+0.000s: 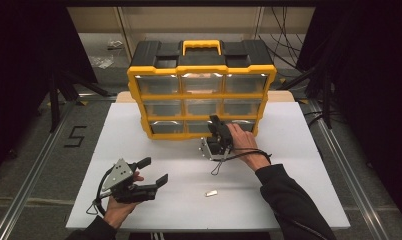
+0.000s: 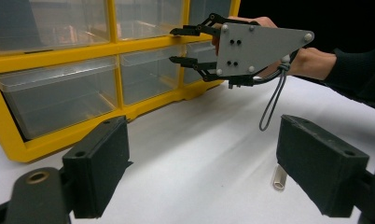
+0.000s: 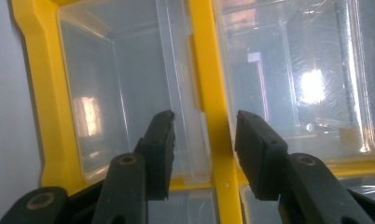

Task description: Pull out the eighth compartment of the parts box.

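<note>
The right gripper (image 1: 215,122), jaws spread, is held against the yellow drawer cabinet (image 1: 201,95) at twelve o'clock; the left gripper (image 1: 153,171), jaws spread, is held over bare table (image 1: 289,150) at seven o'clock; a small metal piece (image 1: 211,193) is seen near the front edge.

Probably a lab: black curtains (image 1: 24,75), stands, floor cables (image 1: 284,50) (dim).

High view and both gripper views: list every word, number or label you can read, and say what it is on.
"5": dark mark on the grey floor left of the table.
Drawer cabinet: no readable label or brand on its yellow frame, black top or clear drawers.
Left gripper and right gripper: no print on their grey plates.
Small metal piece on the table: too small to tell.
</note>
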A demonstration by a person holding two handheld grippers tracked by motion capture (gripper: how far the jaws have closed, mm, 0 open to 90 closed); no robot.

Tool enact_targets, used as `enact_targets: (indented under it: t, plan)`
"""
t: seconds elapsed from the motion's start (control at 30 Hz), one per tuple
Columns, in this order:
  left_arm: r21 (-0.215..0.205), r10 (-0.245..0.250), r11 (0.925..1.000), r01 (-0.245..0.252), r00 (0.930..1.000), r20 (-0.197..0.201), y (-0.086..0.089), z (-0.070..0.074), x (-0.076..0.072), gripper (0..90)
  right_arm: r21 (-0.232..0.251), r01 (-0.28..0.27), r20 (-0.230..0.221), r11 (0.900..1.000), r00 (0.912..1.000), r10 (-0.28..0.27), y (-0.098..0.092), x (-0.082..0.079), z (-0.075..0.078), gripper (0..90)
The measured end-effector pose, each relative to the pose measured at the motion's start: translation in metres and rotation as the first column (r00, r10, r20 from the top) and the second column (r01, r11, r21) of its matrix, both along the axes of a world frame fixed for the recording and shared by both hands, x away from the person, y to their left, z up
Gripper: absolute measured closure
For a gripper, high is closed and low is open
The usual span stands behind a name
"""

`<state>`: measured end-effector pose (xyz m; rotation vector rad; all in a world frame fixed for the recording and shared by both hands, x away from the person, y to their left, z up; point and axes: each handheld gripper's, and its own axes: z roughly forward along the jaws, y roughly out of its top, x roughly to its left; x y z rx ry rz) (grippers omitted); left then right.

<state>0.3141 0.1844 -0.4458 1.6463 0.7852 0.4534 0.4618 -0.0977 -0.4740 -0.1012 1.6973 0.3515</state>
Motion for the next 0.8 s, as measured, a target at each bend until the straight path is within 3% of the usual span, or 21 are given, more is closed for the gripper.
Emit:
enact_targets:
  t: [0.4, 0.8]
  plan:
    - [0.003, -0.002, 1.0, 0.002, 1.0, 0.003, 0.0, 0.0002, -0.0003, 16.9, -0.03, -0.007, 0.034, 1.0, 0.9994, 0.008, -0.0001, -0.0027, -0.0019, 62.8]
    - [0.01, -0.001, 1.0, 0.001, 1.0, 0.005, -0.0001, 0.0002, -0.0005, 17.0, -0.054, -0.02, 0.032, 0.998, 0.9993, 0.022, -0.001, -0.0057, -0.0012, 65.1]
